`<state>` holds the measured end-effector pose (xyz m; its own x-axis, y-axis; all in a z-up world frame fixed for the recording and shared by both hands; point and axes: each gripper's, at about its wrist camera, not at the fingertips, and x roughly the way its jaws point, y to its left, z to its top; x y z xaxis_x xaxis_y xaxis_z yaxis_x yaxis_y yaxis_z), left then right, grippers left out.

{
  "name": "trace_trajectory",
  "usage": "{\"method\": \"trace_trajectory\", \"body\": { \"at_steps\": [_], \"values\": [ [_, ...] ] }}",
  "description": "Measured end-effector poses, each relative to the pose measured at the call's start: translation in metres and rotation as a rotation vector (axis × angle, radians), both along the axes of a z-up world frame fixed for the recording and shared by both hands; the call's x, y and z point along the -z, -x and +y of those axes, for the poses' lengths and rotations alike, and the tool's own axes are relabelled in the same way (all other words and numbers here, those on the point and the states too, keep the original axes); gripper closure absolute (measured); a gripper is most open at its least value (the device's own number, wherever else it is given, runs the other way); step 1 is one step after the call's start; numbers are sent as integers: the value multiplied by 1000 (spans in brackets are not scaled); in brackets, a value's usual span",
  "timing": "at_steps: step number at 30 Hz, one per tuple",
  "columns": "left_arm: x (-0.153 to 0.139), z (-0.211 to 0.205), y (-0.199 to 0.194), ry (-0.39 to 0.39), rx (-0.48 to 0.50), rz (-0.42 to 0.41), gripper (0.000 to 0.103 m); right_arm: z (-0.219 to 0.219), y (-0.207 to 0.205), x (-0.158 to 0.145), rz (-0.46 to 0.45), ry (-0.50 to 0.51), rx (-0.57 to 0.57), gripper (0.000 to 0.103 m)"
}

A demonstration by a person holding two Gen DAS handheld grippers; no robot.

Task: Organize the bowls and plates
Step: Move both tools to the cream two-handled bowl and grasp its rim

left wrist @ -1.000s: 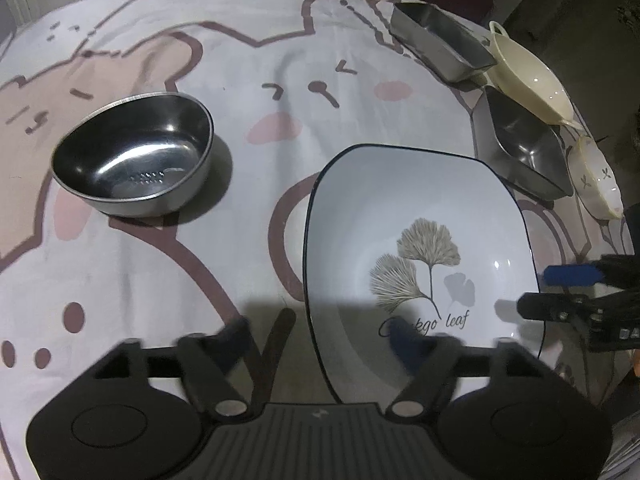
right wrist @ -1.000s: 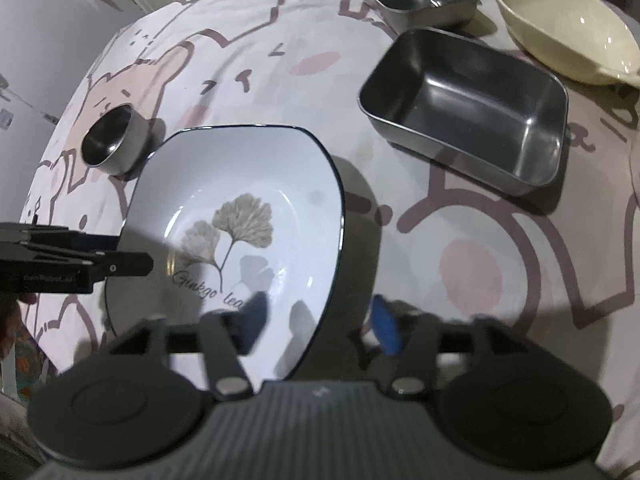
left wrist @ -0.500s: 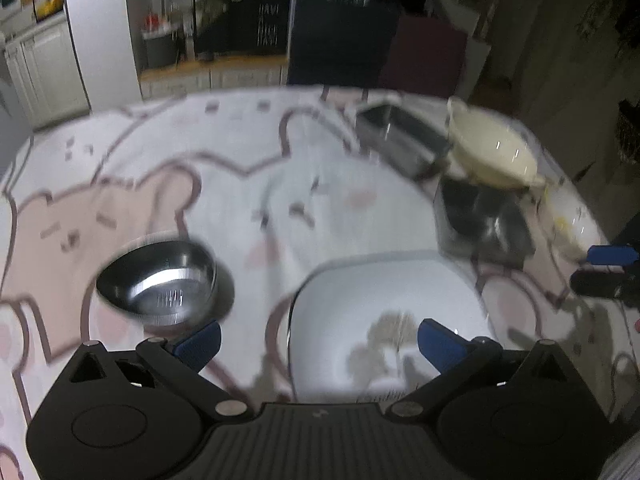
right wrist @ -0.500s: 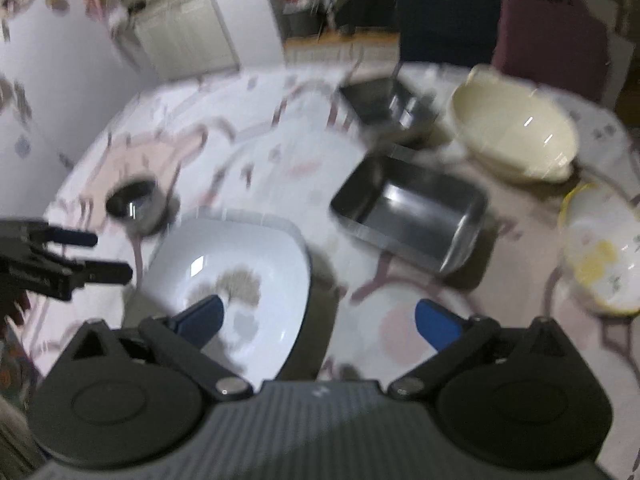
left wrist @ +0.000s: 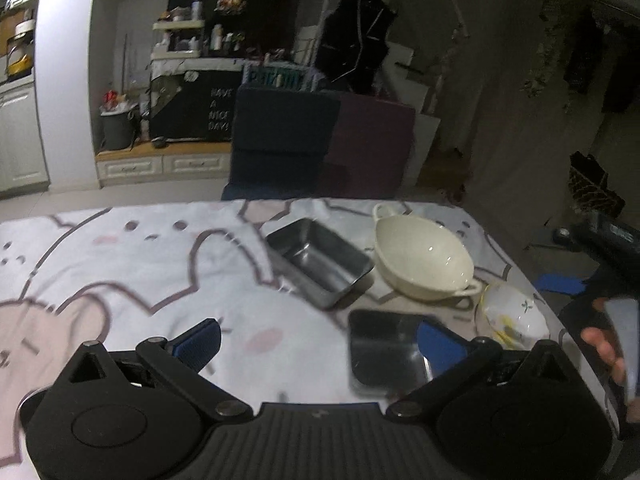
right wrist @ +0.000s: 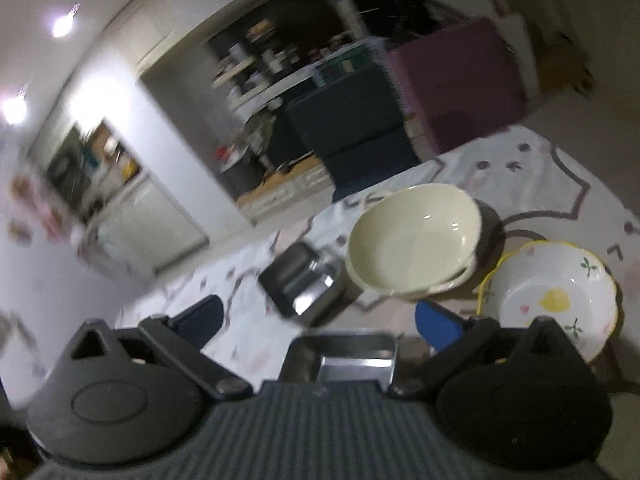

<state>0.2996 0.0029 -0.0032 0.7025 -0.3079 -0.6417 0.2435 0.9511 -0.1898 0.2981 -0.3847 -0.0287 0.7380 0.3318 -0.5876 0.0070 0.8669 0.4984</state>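
On the tablecloth (left wrist: 132, 264), the cream bowl (left wrist: 420, 258) sits right of centre, its long axis slanting down to the right. A steel tray (left wrist: 386, 350) lies just ahead of the left gripper (left wrist: 320, 340); the right gripper (right wrist: 320, 320) is nearer the bowl. Both have fingers spread, empty.

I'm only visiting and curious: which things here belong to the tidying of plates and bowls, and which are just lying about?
Part of the job:
- cream two-handled bowl
- far steel tray
- near steel tray
- yellow-rimmed floral bowl
- left gripper and right gripper, both open and empty

Just lying about:
- patterned tablecloth
- dark blue chair
- cluttered shelves
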Motion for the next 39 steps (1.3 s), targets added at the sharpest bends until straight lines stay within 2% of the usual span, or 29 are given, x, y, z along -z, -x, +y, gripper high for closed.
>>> {"method": "trace_trajectory", "body": {
  "at_steps": [5, 9, 11, 15, 18, 21, 23, 24, 26, 33, 39],
  "values": [
    [3, -21, -23, 12, 17, -47, 0, -38, -36, 32, 78, -141, 155, 0],
    [5, -30, -45, 37, 10, -81, 0, -54, -61, 71, 226, -275, 214, 0],
    [7, -33, -55, 62, 5, -91, 0, -58, -71, 86, 279, -293, 242, 5],
    [10, -43, -74, 67, 20, -101, 0, -56, -90, 107, 292, -321, 244, 19],
    [12, -51, -83, 63, 39, -107, 0, -56, -99, 116, 305, -306, 261, 31],
    [17, -58, -93, 62, 58, -101, 1, -58, -103, 120, 321, -281, 291, 49],
    [19, -64, -98, 64, 67, -97, 1, -61, -102, 121, 334, -258, 315, 71],
    [20, -67, -102, 68, 72, -94, 3, -63, -101, 121, 340, -241, 330, 78],
    [23, -72, -107, 79, 83, -88, 7, -68, -99, 121, 328, -226, 337, 83],
    [37, -96, -139, 111, 130, -60, 18, -95, -114, 103, 251, -118, 304, 87],
    [55, -123, -174, 144, 163, -2, 24, -136, -144, 110, 244, -69, 317, 92]
  ]
}}
